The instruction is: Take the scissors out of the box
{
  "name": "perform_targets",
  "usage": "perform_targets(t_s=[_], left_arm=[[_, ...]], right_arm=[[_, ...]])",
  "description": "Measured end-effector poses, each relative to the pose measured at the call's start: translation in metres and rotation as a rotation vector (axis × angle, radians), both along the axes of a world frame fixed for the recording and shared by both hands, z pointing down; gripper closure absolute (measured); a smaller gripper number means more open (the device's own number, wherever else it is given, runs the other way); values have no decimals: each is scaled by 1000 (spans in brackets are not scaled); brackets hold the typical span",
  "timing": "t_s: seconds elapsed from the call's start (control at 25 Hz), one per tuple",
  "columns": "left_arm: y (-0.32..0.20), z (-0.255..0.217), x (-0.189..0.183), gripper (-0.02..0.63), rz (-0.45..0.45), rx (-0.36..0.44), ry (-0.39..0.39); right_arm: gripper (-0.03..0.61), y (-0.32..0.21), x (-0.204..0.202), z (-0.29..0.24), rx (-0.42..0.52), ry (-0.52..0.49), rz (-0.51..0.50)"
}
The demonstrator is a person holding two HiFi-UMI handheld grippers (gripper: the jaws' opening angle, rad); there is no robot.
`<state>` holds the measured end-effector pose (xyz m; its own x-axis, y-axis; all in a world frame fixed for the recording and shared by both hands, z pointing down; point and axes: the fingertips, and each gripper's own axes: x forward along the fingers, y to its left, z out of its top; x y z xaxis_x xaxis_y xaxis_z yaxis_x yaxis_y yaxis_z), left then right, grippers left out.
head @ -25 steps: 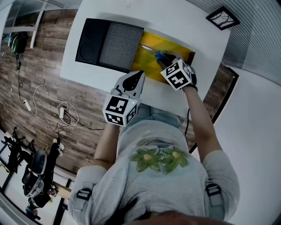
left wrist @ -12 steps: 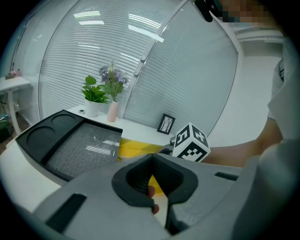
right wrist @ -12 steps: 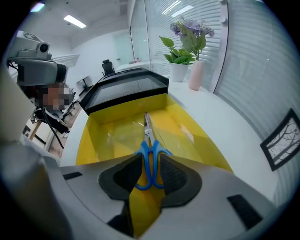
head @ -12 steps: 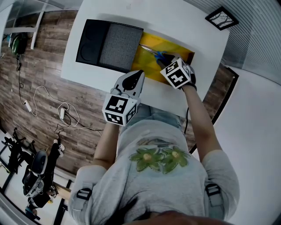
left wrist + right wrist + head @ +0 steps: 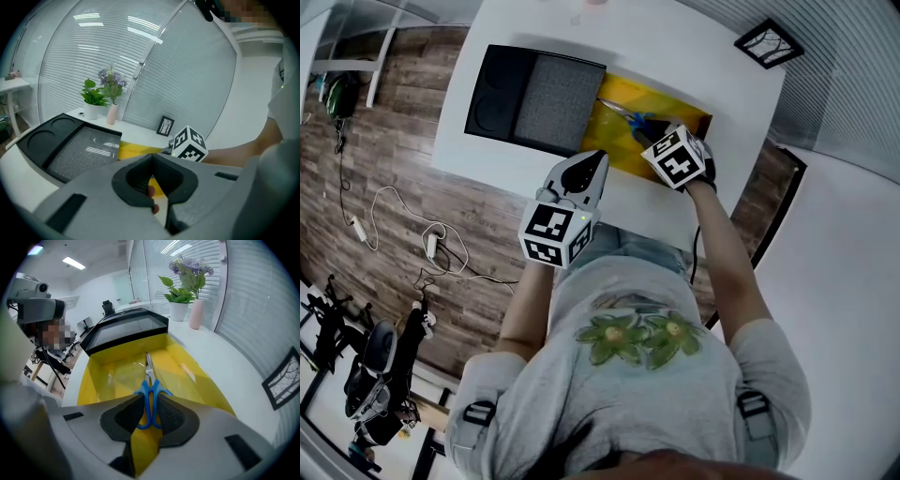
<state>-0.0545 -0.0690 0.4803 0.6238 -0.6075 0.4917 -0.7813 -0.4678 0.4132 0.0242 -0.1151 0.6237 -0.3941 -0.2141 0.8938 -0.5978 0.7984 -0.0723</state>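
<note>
Right gripper (image 5: 150, 397) mid-closure on boxed scissors (image 5: 148, 374)

From above, the right hand-held gripper (image 5: 656, 136) covered most of the handles of the scissors (image 5: 619, 109); only the blades showed.

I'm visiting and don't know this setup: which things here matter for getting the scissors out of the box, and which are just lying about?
Part of the job: scissors; yellow box; right gripper, whose jaws have just been closing and now clasp the scissors.
Just there: left gripper, shut and empty; black tray; picture frame; potted plant; pink vase.
</note>
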Motion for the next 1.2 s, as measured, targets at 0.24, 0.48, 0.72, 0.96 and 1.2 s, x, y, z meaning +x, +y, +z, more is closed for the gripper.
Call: perform_targets(t_s=[0.24,0.48,0.72,0.96,1.2], left_arm=[[-1,-4,-4,606,-7,10,-1],[1,-6,-7,606,-13,14,0],[2,-11,-9,606,-16,25,2],[3,-18,-6,606,-18,37,5],[6,-21,-5,606,-19,49,1]], right_arm=[[492,3,0,-3,20,14,-17],[494,3,-1,-11,42,7,-19],[494,5,-4,-21,63,1,-27],[494,6,-3,-31,78,-3,-32],[495,9,-2,-38,93,-14,-29]])
